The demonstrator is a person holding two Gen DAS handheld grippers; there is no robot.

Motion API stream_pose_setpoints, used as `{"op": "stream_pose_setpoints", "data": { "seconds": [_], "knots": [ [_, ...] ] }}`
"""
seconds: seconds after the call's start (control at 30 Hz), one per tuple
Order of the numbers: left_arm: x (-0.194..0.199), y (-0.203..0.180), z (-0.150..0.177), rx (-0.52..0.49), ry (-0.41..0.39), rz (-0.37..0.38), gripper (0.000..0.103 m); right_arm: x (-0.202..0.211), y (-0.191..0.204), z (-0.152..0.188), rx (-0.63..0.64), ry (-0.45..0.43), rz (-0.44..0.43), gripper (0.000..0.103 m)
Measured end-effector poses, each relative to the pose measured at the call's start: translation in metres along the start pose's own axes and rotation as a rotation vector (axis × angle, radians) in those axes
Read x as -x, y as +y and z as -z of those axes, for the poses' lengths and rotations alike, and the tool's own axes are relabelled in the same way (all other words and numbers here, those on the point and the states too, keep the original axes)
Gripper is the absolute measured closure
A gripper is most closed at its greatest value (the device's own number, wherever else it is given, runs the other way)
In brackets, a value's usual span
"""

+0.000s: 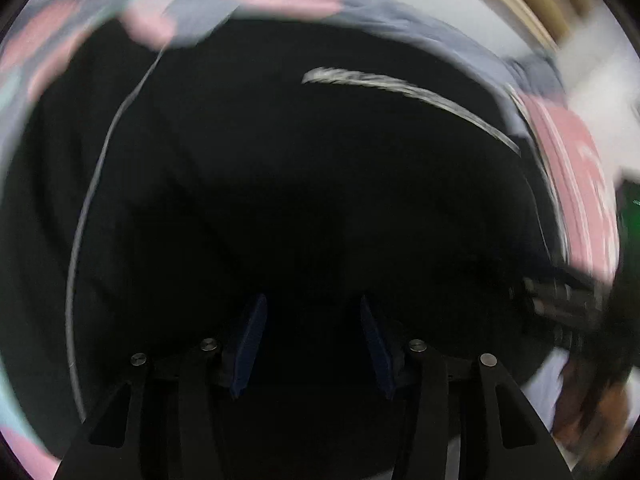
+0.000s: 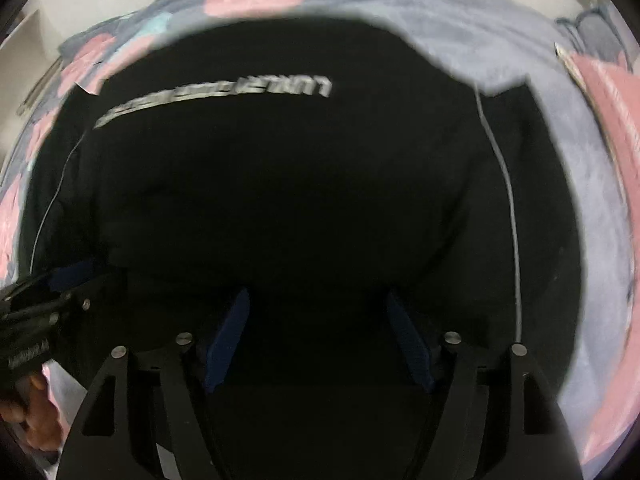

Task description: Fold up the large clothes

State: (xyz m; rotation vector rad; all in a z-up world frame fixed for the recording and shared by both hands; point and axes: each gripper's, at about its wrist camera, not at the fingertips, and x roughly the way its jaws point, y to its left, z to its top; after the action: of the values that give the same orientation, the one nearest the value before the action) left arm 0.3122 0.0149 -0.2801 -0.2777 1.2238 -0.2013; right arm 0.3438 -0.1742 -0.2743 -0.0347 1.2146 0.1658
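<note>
we look down along two grippers at a black garment spread across a grey blanket with pink patches. a line of white lettering crosses the cloth, and a thin white cord runs down one side.

the left gripper has its jaws about half open and holds nothing. the right gripper has its jaws wider apart, also empty; black cloth lies below both.

we judge the next step is a fresh grip for another fold. to do it well, we should pinch only the edge, both sides level, and lift together so the cloth stays flat.

both views are blurred. the lettering cannot be read, creases vanish in the dark cloth, and the near hem is hidden behind the grippers. the edges of the garment are cut off low in both views.
</note>
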Motion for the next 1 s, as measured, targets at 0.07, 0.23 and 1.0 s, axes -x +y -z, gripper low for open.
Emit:
{"op": "stream_pose_setpoints", "data": {
  "seconds": [0.07, 0.23, 1.0],
  "knots": [
    [0.0, 0.0, -0.008, 0.014, 0.004, 0.0, 0.053, -0.003, 0.0, 0.001, 0.009, -0.005, 0.003, 0.028],
    [0.025, -0.006, -0.017, -0.03, 0.005, 0.036, 0.053, 0.033, -0.004, -0.015, 0.001, -0.036, -0.069, 0.029],
    [0.051, -0.012, -0.033, -0.093, -0.065, 0.009, 0.047, 0.048, -0.002, -0.012, -0.023, -0.091, -0.103, 0.032]
  ]
}}
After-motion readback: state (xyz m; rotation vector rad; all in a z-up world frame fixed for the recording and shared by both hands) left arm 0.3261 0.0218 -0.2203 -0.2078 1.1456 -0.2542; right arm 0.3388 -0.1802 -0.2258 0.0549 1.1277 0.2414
